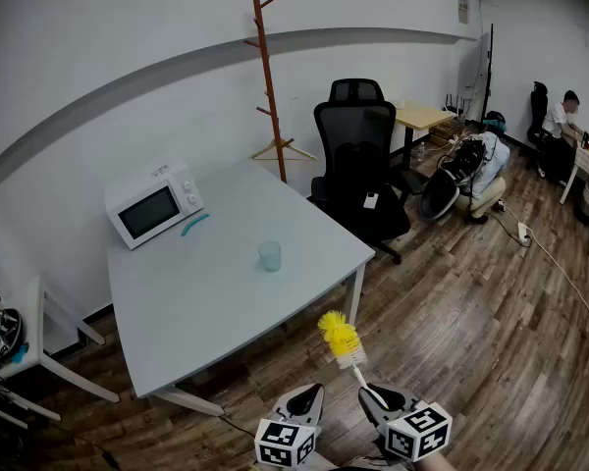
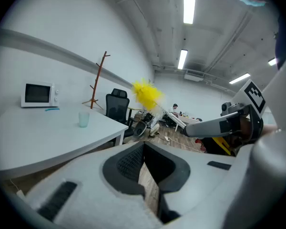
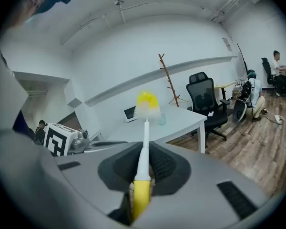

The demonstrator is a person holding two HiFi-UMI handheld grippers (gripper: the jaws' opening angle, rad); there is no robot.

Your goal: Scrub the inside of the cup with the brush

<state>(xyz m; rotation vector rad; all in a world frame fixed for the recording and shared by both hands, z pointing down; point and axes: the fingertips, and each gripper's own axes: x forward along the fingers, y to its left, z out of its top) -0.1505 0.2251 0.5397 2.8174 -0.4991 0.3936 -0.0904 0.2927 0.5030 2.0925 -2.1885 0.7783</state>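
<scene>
Two grippers hang off the near corner of the table point(image 1: 206, 307), short of any work. The right gripper point(image 3: 143, 173) is clamped on the brush point(image 1: 341, 339) by its yellow handle, with the bristle head aimed toward the table, likely readied for scrubbing. The left gripper point(image 2: 145, 171) has its jaws together on nothing, probably free to steady the cup point(image 1: 269, 255). That cup stands upright near the table's middle, in front of the microwave point(image 1: 153, 204). No brand or readable writing shows. The marker cubes point(image 1: 285, 443) carry only square patterns.

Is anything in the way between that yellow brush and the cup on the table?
Nothing visible is. The brush, held in the right gripper, is out over the floor, short of the table's near edge. The cup stands alone on bare tabletop, with the microwave farther back and to the left.
</scene>
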